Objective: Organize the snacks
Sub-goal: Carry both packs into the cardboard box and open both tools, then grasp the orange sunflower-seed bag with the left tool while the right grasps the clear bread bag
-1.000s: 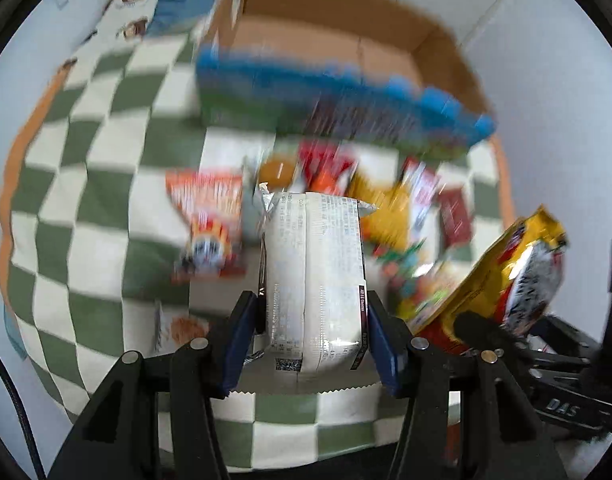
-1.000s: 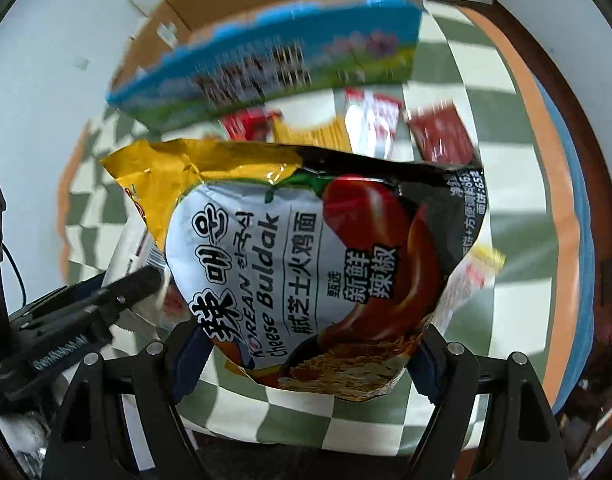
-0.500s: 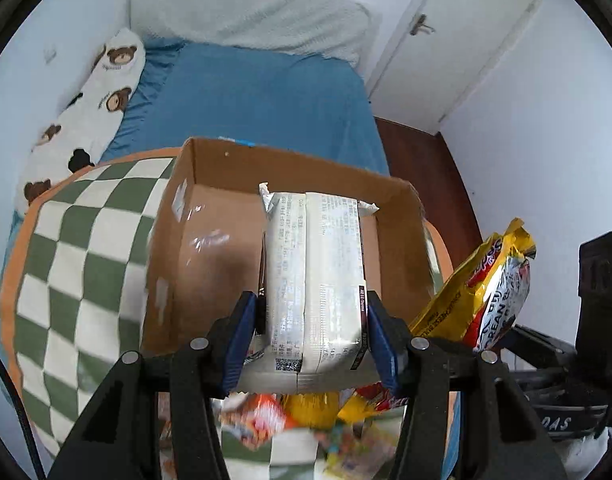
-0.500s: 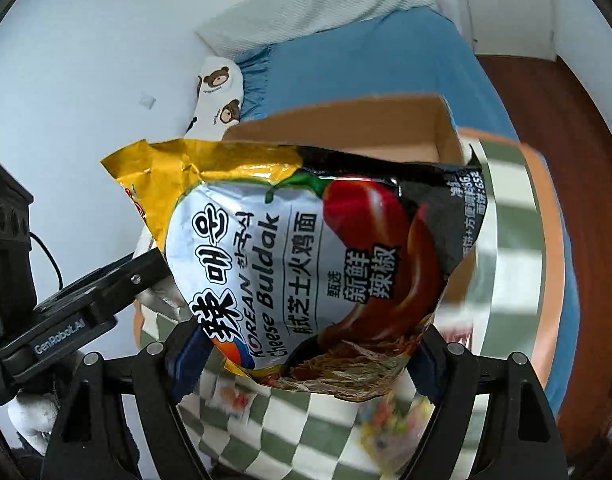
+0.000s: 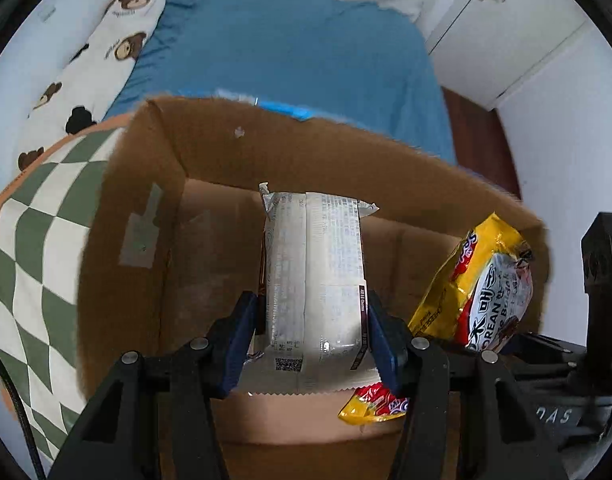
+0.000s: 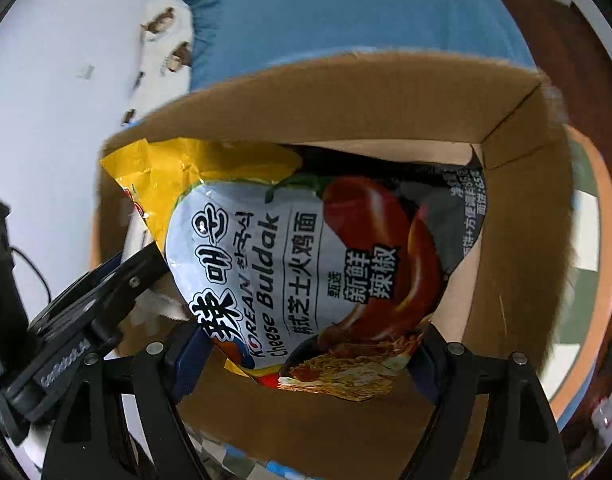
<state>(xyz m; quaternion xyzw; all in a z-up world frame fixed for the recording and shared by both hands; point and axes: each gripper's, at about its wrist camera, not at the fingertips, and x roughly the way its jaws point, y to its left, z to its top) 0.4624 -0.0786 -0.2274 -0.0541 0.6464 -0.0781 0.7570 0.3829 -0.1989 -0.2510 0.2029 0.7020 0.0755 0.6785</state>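
Box (image 6: 518,208) behind "KOREAN Cheese Buldak" pkt (image 6: 306,272).

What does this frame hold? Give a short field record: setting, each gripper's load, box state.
setting: cardboard box on a checkered cloth, blue bed behind
left gripper: shut on a silver packet, held over the box
right gripper: shut on a yellow noodle bag, also over the box
box state: open, its visible floor bare
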